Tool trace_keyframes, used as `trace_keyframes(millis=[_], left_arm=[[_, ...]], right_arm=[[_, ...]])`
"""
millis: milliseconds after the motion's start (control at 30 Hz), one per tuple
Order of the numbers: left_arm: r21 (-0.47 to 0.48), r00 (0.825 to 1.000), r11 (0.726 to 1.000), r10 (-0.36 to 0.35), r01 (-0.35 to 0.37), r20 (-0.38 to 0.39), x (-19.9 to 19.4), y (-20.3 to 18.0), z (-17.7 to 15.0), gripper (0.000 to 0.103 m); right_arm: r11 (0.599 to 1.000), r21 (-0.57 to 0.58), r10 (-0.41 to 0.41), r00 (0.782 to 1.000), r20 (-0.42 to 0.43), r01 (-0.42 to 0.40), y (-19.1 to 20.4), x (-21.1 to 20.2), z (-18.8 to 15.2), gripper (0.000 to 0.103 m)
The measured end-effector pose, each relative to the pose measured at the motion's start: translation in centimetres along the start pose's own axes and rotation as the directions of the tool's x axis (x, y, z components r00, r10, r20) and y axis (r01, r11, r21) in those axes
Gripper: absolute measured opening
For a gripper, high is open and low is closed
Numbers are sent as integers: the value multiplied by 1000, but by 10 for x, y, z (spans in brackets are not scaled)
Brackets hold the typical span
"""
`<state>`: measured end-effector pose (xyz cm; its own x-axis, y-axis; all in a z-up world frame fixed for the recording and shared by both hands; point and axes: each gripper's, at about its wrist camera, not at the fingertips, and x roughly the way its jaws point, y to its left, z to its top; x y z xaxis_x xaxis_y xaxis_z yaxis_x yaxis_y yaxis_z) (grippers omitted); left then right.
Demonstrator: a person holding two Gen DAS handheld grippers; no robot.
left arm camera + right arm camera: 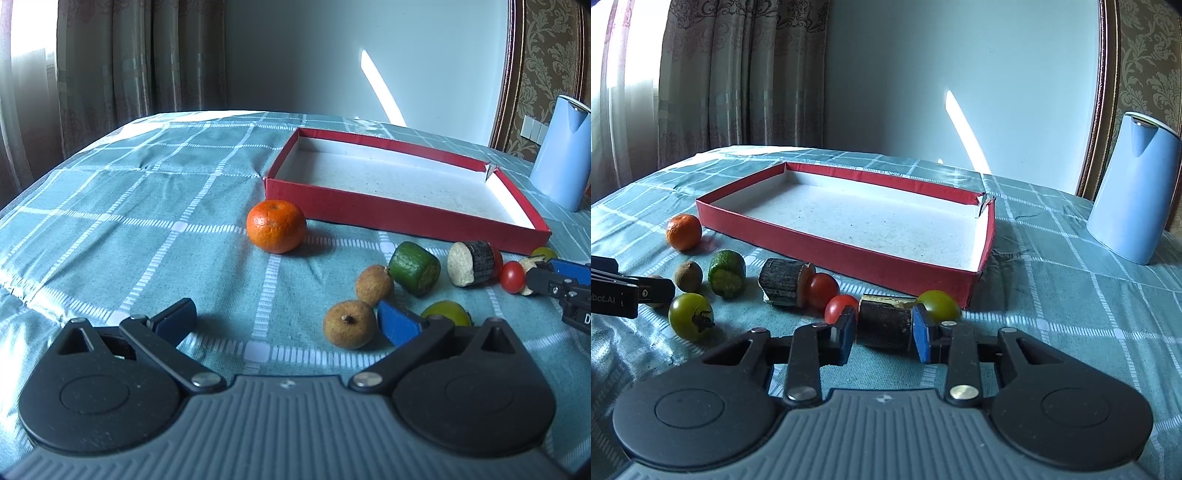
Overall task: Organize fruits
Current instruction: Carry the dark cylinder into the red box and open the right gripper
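The right gripper (pixel 884 334) has its two blue pads pressed against the ends of a dark-skinned stub of a cut piece (pixel 884 323), which lies on its side on the checked cloth (pixel 1071 295) just in front of the red tray (pixel 849 254). The jaws stand narrow, with only that stub between them. Touching the stub's right end sits a green tomato (pixel 940 304); at its left end a red cherry tomato (pixel 839 308) rests against the left pad. Further left are a second dark cut piece (pixel 783 282) with another red tomato (pixel 823 290) tight against it, then a green cut chunk (pixel 727 273), a small brown fruit (pixel 688 276), a stemmed green tomato (pixel 690 316), and an orange mandarin (pixel 683 232) near the tray's left corner. The tray holds nothing; all the fruit lies on the cloth along its near wall.

The left gripper (pixel 288 325) stands wide open, low over the cloth, with nothing between its fingers. Its right pad (pixel 400 325) sits just beside a second brown fruit (pixel 349 324), close enough that contact cannot be told. A pale blue jug (pixel 1134 188) stands well apart at the right, beyond the tray.
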<state>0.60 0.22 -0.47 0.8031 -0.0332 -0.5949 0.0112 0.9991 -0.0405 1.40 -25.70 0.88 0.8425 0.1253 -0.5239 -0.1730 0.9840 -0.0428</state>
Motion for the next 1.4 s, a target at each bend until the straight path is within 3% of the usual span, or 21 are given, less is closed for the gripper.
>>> trace_keyframes(millis=[333,633,800,1133,1200,1267,1400], left_arm=[[5,1000,1000,4,-4,-4,1,-1,-1,103],[8,1000,1000,6,-6,-12,1,-2,-1,103],[8,1000,1000,6,-6,-13,1,-2,-1,103],[16,1000,1000,3,-3,-21,3,-2,0,103],[16,1000,1000,2,-2,-22,3,-2,0,103],[15,1000,1000,2,-2,-22,4,-2,0,103],[13,1000,1000,-1,1,-21,3,-2,0,103]], right_arm=[[997,41,57,996,69,-60,-3,-24,2,31],[998,59,29,990,140,-38,-15,-4,57,31],[996,85,-8,996,88,1,-28,36,72,31],[989,140,-36,999,-13,38,-43,79,56,32],[990,135,-47,999,-21,50,-43,81,55,37],[989,136,-65,998,8,63,-42,73,54,50],[986,163,-53,994,93,37,-45,43,49,50]])
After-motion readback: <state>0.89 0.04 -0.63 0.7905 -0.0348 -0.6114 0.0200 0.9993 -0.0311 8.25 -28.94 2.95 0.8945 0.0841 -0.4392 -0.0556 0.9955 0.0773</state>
